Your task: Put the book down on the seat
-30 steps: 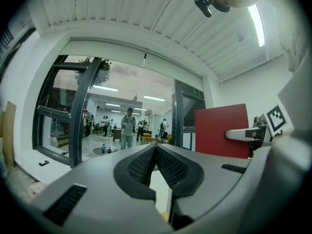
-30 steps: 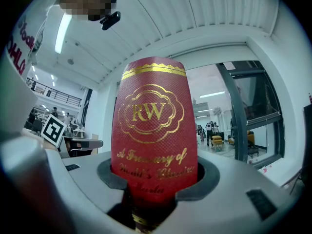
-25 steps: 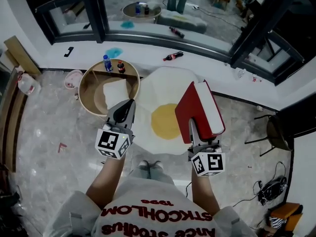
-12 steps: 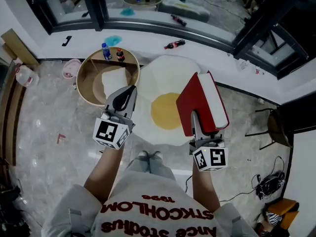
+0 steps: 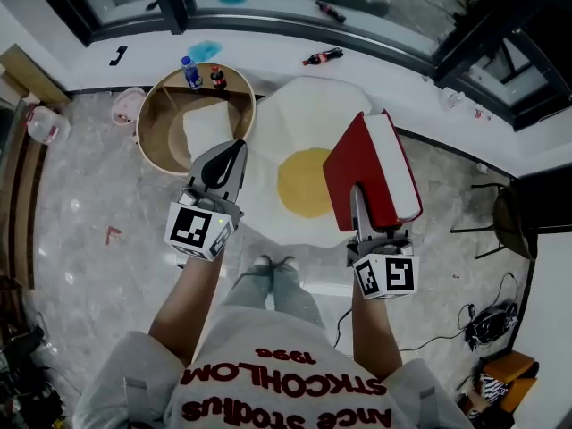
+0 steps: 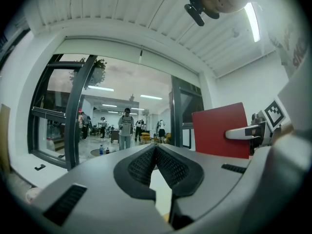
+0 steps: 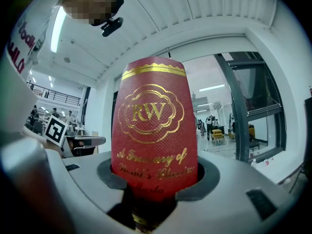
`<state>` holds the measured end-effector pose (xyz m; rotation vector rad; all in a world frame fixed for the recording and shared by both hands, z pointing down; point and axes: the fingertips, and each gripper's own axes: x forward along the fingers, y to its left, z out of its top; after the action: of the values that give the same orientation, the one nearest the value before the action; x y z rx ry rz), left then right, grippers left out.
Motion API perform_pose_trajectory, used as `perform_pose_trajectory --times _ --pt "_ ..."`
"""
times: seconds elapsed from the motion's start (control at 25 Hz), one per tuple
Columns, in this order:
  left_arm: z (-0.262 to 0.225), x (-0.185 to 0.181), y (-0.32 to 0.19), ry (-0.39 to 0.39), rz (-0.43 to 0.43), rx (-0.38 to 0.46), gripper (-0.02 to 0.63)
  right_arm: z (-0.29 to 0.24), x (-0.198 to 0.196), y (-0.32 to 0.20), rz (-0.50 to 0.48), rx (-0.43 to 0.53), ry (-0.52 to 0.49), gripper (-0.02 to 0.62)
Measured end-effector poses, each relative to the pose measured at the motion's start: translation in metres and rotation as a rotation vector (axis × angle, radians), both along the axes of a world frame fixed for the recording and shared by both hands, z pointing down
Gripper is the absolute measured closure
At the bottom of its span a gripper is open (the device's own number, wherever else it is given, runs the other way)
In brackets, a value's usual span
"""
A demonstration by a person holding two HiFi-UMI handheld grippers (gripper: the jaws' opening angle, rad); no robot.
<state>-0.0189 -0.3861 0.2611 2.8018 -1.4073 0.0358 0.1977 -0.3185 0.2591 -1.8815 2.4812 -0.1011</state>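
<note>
Looking down in the head view, the right gripper (image 5: 358, 195) clamped a red hardback book (image 5: 368, 172) by its lower end, with one jaw on each cover. The book stood up on edge, red cover to the left and white page block to the right. It hung over the right part of the fried-egg cushion seat (image 5: 290, 119), not resting on it. The left gripper (image 5: 234, 148) sat level beside the seat's left edge, jaws together and nothing in them. Just left of it was a round wooden table (image 5: 150, 119) with two small bottles (image 5: 201, 71) at its far rim. A cola bottle (image 5: 322, 58) lay on the white window sill (image 5: 268, 50). The person's legs and feet showed below the seat.

In the left gripper view, the ribbed black pads (image 6: 168, 165) met at the tips and held nothing. The book's red cover (image 6: 214, 126) showed to the right, with a jaw of the right gripper across it. A dark window frame (image 6: 73, 111) stood to the left, with people (image 6: 126, 128) behind the glass.

In the right gripper view, the book's spine (image 7: 153, 126) faced the camera, red with a gold "RW" crest. Both jaws pressed its sides near the bottom, set fairly wide by the book's thickness.
</note>
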Motion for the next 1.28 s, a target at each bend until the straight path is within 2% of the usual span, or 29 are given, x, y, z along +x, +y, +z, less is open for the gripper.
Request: perform_pose_trajectory --times 0.2,0.36,0.84,1.04,1.28 --pt "0.015 0.008 -0.017 0.041 -0.01 -0.002 0.592 0.023 0.007 -0.018 0.001 -0.022 -0.01 0.337" --pt "0.043 0.016 -0.029 -0.012 0.009 -0.042 0.592 0.044 0.014 -0.032 0.018 -0.037 -0.008 0.337" --pt "0.107 0.026 -0.066 -0.003 0.004 -0.083 0.591 0.107 0.027 -0.071 0.006 -0.082 -0.009 0.337" --pt "0.135 0.032 -0.082 0.036 -0.011 -0.076 0.592 0.149 0.035 -0.086 0.01 -0.11 -0.018 0.337" --pt "0.192 0.043 -0.089 0.001 0.007 -0.091 0.592 0.213 0.037 -0.106 -0.016 -0.146 -0.042 0.337"
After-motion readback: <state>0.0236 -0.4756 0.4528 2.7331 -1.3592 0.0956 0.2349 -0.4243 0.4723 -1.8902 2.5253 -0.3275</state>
